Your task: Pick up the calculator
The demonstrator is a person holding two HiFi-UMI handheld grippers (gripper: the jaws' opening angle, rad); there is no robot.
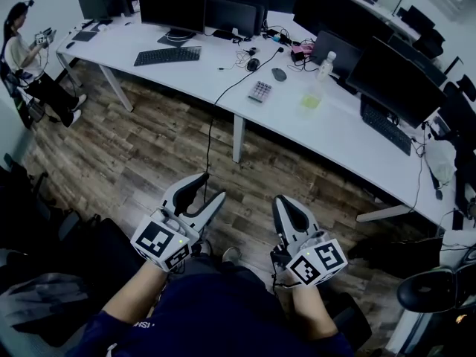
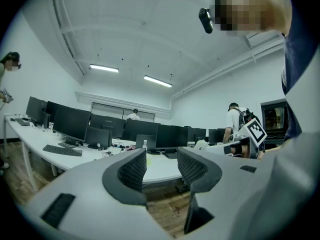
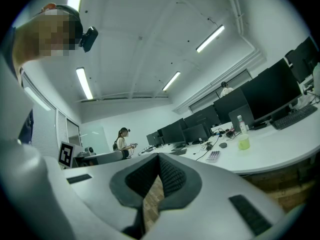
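Note:
The calculator (image 1: 259, 91), a small grey pad with rows of keys, lies flat on the long white desk (image 1: 223, 88), far ahead of both grippers. In the right gripper view the calculator (image 3: 213, 156) sits beside a black cable. My left gripper (image 1: 212, 187) hangs over the wooden floor, well short of the desk. Its jaws are open with nothing between them, and the left gripper (image 2: 161, 161) frames the desk edge in its own view. My right gripper (image 1: 281, 201) is level beside it. The right gripper (image 3: 159, 157) has its pads touching at the tips and holds nothing.
On the desk are a keyboard (image 1: 168, 55), a mouse (image 1: 279, 74), a clear bottle (image 1: 325, 65), a green cup (image 1: 311, 101), several monitors and loose cables. A desk leg (image 1: 239, 138) stands ahead. A person (image 1: 30, 58) sits far left. Dark chairs flank me.

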